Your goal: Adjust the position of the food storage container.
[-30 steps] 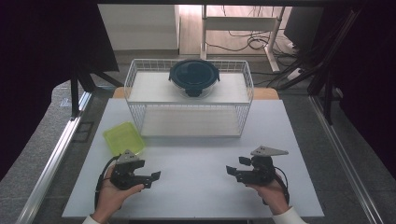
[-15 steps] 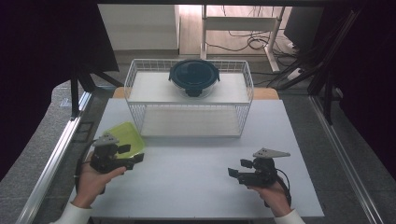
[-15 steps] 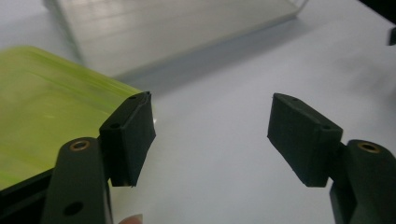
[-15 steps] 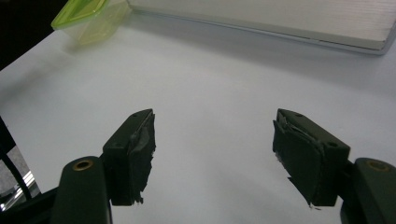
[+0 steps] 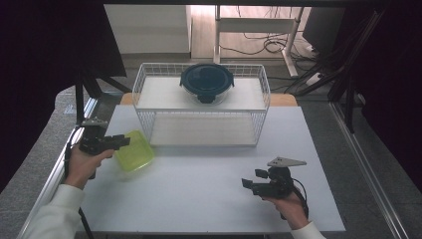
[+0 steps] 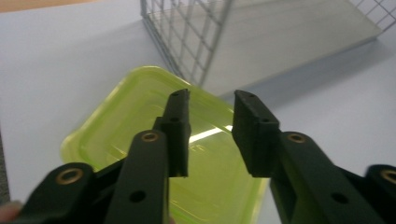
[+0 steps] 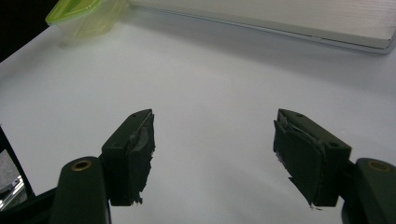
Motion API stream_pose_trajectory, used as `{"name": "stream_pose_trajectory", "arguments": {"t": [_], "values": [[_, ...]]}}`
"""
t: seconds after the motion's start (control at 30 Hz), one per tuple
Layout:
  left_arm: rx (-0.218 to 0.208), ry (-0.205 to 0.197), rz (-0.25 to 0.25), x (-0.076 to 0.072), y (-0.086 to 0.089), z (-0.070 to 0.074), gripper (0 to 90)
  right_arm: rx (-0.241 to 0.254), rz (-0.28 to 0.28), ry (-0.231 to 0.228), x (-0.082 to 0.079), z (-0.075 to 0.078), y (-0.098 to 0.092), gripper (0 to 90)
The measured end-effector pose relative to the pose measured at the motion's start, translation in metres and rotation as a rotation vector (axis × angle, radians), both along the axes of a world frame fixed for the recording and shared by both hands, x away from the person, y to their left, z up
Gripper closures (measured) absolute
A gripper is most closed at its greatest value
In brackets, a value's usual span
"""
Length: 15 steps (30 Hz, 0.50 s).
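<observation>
The box (image 5: 133,151) by the rack (image 5: 201,112) is reached, not yet gripped. Left tongs (image 6: 210,126), just narrowed, gape above it. Right tongs (image 7: 212,154) are held open.

Under the left gripper (image 6: 210,135) jaws lies a lime-green container lid (image 6: 154,154) of translucent, glossy plastic with a bright glare streak. The jaws are matt black plastic with brass-coloured rivets. Beyond them rises a white-coated metal wire basket (image 6: 187,42). The right gripper (image 7: 212,158) pads (image 7: 301,158) look rubbery, scuffed and frayed, above a smooth, matt white surface (image 7: 210,70).
</observation>
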<state>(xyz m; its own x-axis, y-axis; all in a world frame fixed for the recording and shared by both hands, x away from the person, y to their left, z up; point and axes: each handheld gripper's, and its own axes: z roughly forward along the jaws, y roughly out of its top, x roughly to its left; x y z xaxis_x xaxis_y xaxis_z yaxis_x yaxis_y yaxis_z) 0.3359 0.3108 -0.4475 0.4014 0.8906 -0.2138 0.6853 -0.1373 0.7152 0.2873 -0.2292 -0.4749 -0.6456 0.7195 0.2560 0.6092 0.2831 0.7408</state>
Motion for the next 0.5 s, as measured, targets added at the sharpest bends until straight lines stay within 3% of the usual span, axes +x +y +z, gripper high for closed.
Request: {"name": "stream_pose_trajectory", "arguments": {"t": [0.2, 0.27, 0.33, 0.4, 0.5], "values": [[0.019, 0.049, 0.031, 0.028, 0.017, -0.008, 76.5, -0.004, -0.007, 0.007, 0.001, -0.002, -0.002, 28.5], [0.054, 0.074, 0.059, 0.038, 0.020, -0.011, 83.4, -0.004, -0.012, 0.011, 0.002, -0.003, -0.003, 28.4], [0.040, 0.099, 0.105, 0.046, 0.023, -0.013, 89.9, -0.005, -0.014, 0.014, 0.003, -0.003, -0.004, 28.2], [0.039, 0.113, 0.138, 0.053, 0.025, -0.015, 90.0, -0.005, -0.015, 0.015, 0.003, -0.004, -0.004, 28.2], [0.127, 0.139, 0.152, 0.064, 0.026, -0.021, 90.0, 0.000, -0.013, 0.023, 0.003, -0.004, -0.004, 28.1]]}}
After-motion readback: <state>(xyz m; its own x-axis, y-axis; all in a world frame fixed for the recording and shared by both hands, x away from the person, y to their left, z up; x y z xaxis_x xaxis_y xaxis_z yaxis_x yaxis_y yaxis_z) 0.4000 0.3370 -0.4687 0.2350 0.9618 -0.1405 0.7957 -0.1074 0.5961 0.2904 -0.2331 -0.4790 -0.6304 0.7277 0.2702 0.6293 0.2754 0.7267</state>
